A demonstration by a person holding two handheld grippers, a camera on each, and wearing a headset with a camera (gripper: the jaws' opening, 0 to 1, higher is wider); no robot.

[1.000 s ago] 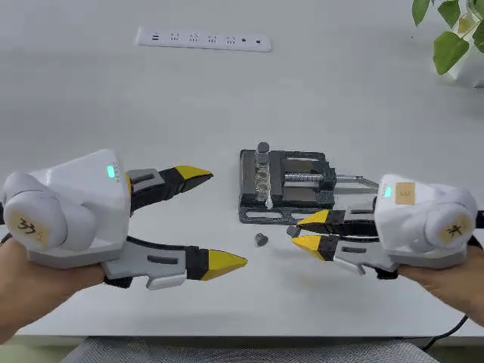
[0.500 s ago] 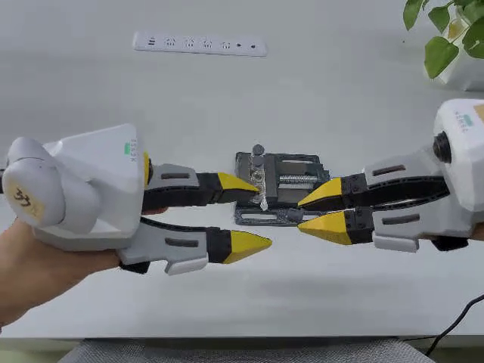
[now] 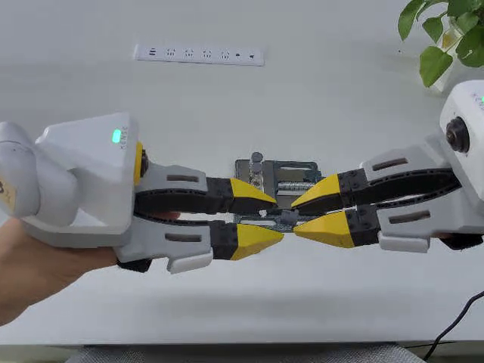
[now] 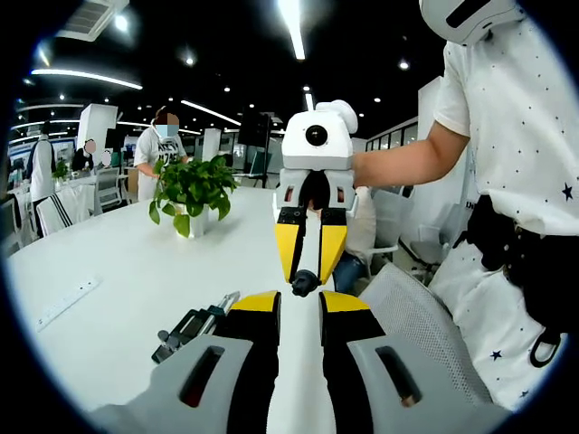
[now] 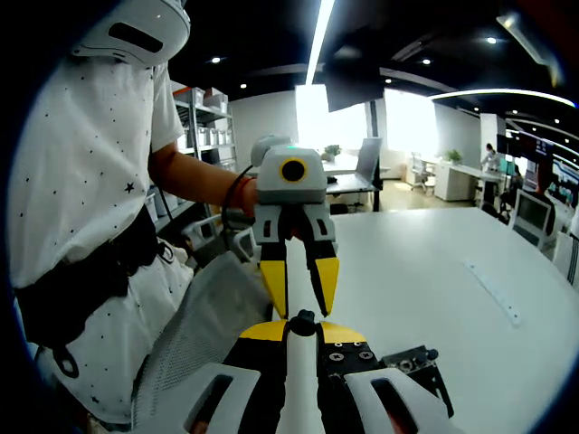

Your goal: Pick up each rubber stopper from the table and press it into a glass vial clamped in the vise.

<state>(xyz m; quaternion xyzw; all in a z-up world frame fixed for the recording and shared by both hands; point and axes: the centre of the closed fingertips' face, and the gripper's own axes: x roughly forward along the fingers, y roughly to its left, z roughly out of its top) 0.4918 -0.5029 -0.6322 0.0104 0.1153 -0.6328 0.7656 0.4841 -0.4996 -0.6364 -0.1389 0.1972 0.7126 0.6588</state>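
My right gripper [image 3: 299, 215] is shut on a small dark rubber stopper [image 5: 301, 322], pinched at its yellow tips. My left gripper [image 3: 271, 218] faces it tip to tip, jaws open by a narrow gap and holding nothing. In the left gripper view the stopper [image 4: 303, 283] hangs just beyond my left tips. Both grippers hover in front of the black vise [image 3: 293, 172], which stands on the white table. A glass vial [image 3: 257, 171] is clamped upright in the vise with a dark stopper on top. The vise also appears low in the gripper views [image 4: 193, 324] [image 5: 412, 365].
A white power strip [image 3: 199, 54] lies at the back of the table [image 3: 348, 91]. A potted plant [image 3: 445, 34] stands at the back right corner. A cable [image 3: 454, 329] hangs off the front right edge. People stand beyond the table in the left gripper view.
Both grippers have risen and come together tip to tip in front of the vise. The left jaws have narrowed. The right gripper has kept its stopper.
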